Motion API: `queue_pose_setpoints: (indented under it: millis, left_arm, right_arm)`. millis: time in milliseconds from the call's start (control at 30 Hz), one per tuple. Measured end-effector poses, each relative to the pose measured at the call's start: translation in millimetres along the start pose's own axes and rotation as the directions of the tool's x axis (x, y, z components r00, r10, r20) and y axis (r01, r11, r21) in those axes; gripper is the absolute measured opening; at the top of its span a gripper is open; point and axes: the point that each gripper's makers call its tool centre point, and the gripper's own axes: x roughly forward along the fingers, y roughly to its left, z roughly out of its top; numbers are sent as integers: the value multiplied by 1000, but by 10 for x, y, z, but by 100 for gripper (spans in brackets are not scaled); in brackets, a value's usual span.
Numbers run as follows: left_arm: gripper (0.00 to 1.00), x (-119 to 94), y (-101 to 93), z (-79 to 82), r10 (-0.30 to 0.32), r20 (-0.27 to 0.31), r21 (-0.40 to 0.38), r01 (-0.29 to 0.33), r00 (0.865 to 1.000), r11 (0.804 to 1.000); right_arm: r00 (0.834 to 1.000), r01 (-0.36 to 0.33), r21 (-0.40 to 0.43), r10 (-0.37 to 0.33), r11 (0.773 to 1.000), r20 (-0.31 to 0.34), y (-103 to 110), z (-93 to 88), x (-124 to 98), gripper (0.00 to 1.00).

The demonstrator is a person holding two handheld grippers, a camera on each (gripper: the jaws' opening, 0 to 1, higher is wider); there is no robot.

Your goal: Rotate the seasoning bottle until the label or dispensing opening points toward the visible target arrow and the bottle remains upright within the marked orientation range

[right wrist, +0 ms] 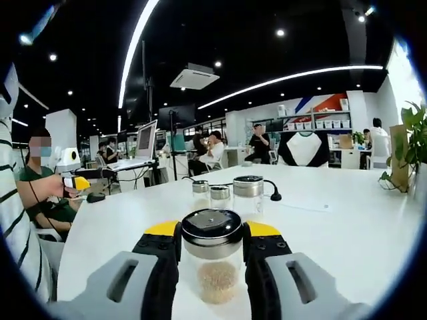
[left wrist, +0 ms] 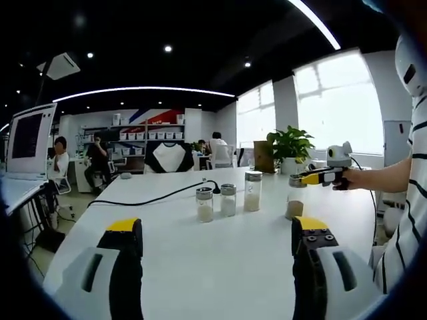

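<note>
Clear glass makes up the seasoning bottle [right wrist: 212, 257], a short round jar with a dark lid ringed in silver and a layer of pale grains in its lower part; it stands upright on the white table [right wrist: 347, 233]. In the right gripper view it sits squarely between the jaws of the right gripper [right wrist: 212, 248], whose yellow-tipped black fingers [right wrist: 162, 248] press against both sides of the glass just below the lid, so the jaws are narrowed onto the jar and hold it. No label or pouring hole can be made out on the side facing the camera. Behind it on the table stand three more jars [right wrist: 230, 191], grouped near one another, with a black cable [right wrist: 272, 190] running past them. In the left gripper view the same bottle [left wrist: 295, 200] appears at the far right of the row of jars, with the right gripper [left wrist: 313, 177] reaching in from the right and clasping it near the top. The left gripper [left wrist: 217, 237] hangs over the bare tabletop with its jaws spread wide, nothing between them, well apart from the bottle.
</note>
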Motion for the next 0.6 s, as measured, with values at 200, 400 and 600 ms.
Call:
queue_pose_setpoints:
  millis: [200, 400, 600]
  left_arm:
    - [97, 10, -18, -7, -6, -2, -2, 6, 1000, 1000]
    - [97, 13, -26, -13, -8, -6, 1, 8, 1000, 1000]
    - [97, 19, -24, -9, -9, -6, 0, 9, 1000, 1000]
  right_arm:
    - [999, -49, -5, 49, 999, 3, 21, -4, 0, 35]
    - [998, -69, -21, 69, 997, -6, 29, -4, 5, 35]
    - [999, -32, 38, 33, 999, -43, 25, -14, 4, 39]
